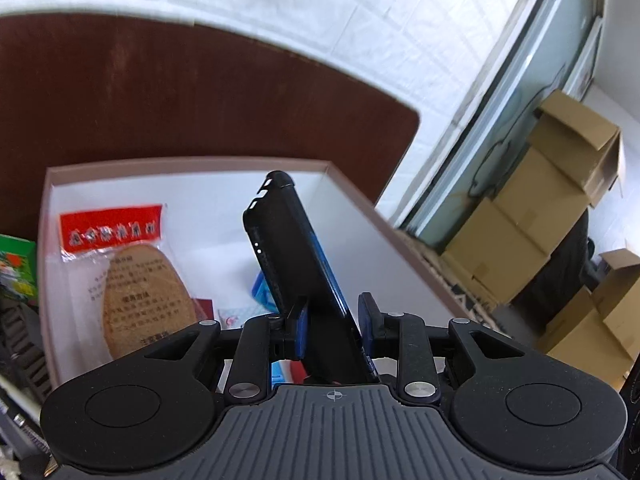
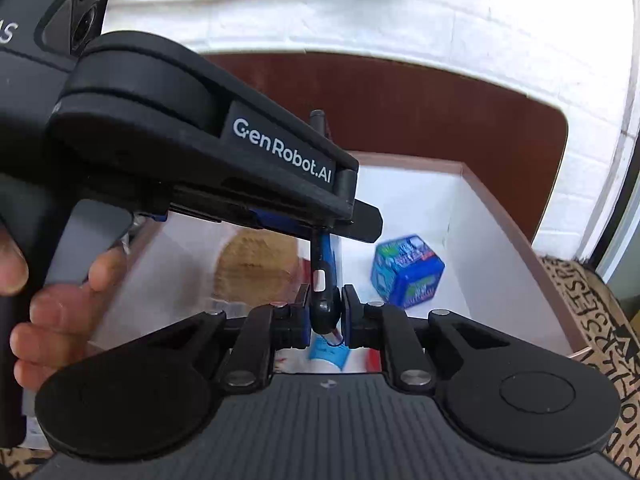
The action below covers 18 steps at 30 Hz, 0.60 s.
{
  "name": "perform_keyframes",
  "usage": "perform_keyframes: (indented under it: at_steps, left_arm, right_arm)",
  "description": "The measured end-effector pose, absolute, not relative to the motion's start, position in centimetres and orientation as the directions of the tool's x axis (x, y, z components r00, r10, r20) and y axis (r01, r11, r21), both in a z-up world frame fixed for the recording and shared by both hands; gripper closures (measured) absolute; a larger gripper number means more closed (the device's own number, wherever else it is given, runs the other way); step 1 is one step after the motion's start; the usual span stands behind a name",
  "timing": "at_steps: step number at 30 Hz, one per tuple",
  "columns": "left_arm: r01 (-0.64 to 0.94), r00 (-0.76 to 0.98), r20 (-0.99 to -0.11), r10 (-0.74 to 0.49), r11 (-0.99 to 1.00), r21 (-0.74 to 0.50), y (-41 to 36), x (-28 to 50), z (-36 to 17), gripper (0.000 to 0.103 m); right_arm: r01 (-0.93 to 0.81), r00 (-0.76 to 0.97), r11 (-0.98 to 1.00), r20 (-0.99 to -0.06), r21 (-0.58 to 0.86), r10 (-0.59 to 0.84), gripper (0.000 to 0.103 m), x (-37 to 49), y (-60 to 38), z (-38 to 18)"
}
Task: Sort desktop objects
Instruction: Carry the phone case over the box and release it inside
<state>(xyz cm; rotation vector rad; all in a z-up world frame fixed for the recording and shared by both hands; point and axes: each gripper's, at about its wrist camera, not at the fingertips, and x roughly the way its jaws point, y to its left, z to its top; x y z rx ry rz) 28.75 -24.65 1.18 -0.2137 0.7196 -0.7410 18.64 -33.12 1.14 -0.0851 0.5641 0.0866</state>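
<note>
A black phone in a dark case (image 1: 292, 248) stands tilted over the white-lined storage box (image 1: 360, 200). My left gripper (image 1: 334, 324) has its blue pads on both sides of the phone's lower part, shut on it. In the right wrist view my right gripper (image 2: 325, 312) is shut on the phone's bottom corner (image 2: 323, 300), and the left gripper body (image 2: 200, 152) crosses above it. Both hold the phone above the box (image 2: 500, 216). Inside lie a packaged brown insole-shaped pad (image 1: 136, 292) with a red label and a blue hexagonal box (image 2: 406, 270).
The box sits on a dark brown table (image 1: 200, 92) against a white brick wall. A green packet (image 1: 16, 268) lies left of the box. Cardboard cartons (image 1: 560, 208) stand at the right. A printed mat (image 2: 592, 320) lies right of the box. Small packets (image 2: 328, 354) lie under the grippers.
</note>
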Motion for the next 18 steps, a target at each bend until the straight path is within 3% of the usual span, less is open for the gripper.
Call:
perform_keyframes:
  at_steps: [6, 7, 8, 9, 10, 12, 16, 18]
  left_arm:
    - [0.539, 0.486, -0.553, -0.677, 0.730, -0.419, -25.7, 31.1, 0.1, 0.079]
    - [0.541, 0.483, -0.559, -0.674, 0.732, -0.416, -25.8, 31.4, 0.0, 0.058]
    - [0.536, 0.485, -0.565, -0.668, 0.737, -0.412, -25.9, 31.6, -0.1, 0.057]
    - [0.524, 0.495, -0.572, -0.654, 0.750, -0.404, -25.8, 31.8, -0.1, 0.041]
    - [0.511, 0.502, -0.582, -0.640, 0.762, -0.397, -25.7, 31.9, -0.1, 0.018]
    - [0.494, 0.523, -0.579, -0.626, 0.776, -0.392, -25.2, 31.7, -0.1, 0.000]
    - [0.501, 0.500, -0.581, -0.643, 0.761, -0.412, -24.2, 31.2, 0.0, 0.000]
    - [0.491, 0.480, -0.593, -0.646, 0.758, -0.429, -23.7, 31.0, -0.1, 0.000]
  right_arm:
    - [-0.092, 0.825, 0.994, -0.564, -0.057, 0.044, 0.086, 20.5, -33.8, 0.2]
    - [-0.089, 0.823, 0.994, -0.566, -0.058, 0.041, 0.086, 21.1, -34.0, 0.1]
    - [-0.092, 0.822, 0.994, -0.568, -0.060, 0.042, 0.086, 21.5, -33.5, 0.1]
    - [-0.091, 0.824, 0.994, -0.565, -0.060, 0.041, 0.082, 21.6, -33.5, 0.2]
    - [-0.090, 0.828, 0.994, -0.559, -0.063, 0.040, 0.075, 21.8, -33.7, 0.1]
    - [-0.083, 0.840, 0.992, -0.542, -0.090, 0.021, 0.034, 21.4, -33.7, 0.3]
    - [-0.068, 0.855, 0.989, -0.519, -0.133, -0.011, 0.018, 20.6, -33.3, 0.4]
    - [-0.073, 0.853, 0.989, -0.522, -0.127, -0.004, 0.005, 20.3, -33.2, 0.3]
